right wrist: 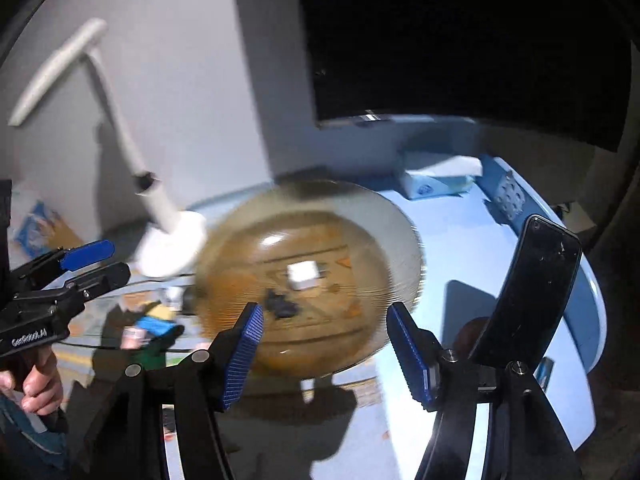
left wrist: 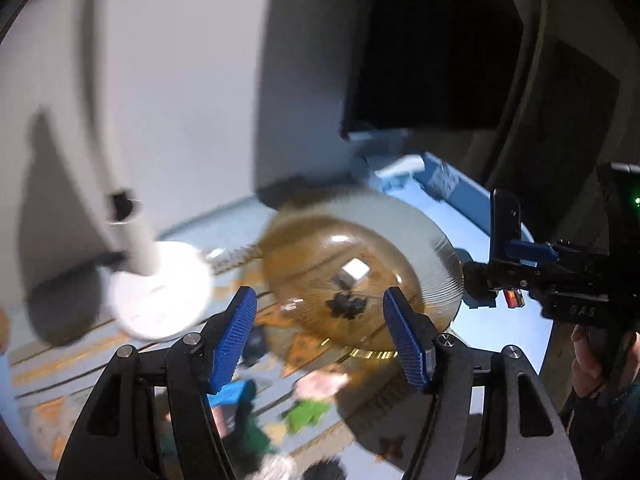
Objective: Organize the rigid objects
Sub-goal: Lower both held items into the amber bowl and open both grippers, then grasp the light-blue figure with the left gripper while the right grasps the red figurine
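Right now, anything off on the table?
Yes: a small dark clump sits inside the amber glass plate, like debris, though blur hides what it is. Both grippers are open, holding nothing.

A pale grey wall fills the far left; a dark screen-like panel stands at the far right; a white desk lamp leans on the left, its round base on the light blue table; strong light casts hard shadows.
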### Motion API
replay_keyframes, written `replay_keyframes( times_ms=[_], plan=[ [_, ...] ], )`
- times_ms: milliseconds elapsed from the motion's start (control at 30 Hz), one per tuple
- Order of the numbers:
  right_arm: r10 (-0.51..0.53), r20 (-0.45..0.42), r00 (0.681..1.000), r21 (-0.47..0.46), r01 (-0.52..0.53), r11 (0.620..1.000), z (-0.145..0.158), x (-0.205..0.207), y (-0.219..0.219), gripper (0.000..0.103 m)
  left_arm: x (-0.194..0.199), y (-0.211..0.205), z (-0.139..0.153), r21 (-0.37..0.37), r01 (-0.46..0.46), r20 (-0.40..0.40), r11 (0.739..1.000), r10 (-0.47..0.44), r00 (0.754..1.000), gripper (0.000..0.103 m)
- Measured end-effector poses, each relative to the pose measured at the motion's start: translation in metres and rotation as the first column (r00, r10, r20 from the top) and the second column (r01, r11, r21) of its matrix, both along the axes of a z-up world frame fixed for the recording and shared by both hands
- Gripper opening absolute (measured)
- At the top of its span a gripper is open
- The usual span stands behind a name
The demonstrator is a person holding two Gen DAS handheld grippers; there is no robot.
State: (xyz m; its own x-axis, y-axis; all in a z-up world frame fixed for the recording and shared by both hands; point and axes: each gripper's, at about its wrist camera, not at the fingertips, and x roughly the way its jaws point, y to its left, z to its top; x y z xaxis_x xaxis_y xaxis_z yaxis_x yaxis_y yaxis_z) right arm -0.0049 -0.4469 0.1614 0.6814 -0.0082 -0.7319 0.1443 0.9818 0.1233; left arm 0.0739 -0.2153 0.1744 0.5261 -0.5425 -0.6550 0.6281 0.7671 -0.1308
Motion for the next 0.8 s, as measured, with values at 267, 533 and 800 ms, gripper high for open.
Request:
replay_keyframes(
  times_ms=[267, 533, 800],
  plan=[
    [0.149, 0.085, 0.985, 0.068, -0.155, 0.986, 0.019, -0.050, 0.075, 0.074, -0.053, 0.109, 0.002, -0.017, -0.142, 0.036, 0.990, 0.142, 0.989, 0.070],
    [0.245, -0.020, 0.969, 0.163, -0.238, 0.957, -0.036, -0.051, 0.137, 0.075, -0.064, 0.157, -0.065, 0.024, -0.197, -0.098, 0.980, 0.198, 0.975, 0.070],
    [0.233, -0.179, 0.956, 0.205, -0.196, 0.959, -0.118, -0.043, 0.171, 0.075, -0.050, 0.146, -0.120, 0.086, -0.187, -0.172, 0.979, 0.200, 0.965, 0.070]
  ],
)
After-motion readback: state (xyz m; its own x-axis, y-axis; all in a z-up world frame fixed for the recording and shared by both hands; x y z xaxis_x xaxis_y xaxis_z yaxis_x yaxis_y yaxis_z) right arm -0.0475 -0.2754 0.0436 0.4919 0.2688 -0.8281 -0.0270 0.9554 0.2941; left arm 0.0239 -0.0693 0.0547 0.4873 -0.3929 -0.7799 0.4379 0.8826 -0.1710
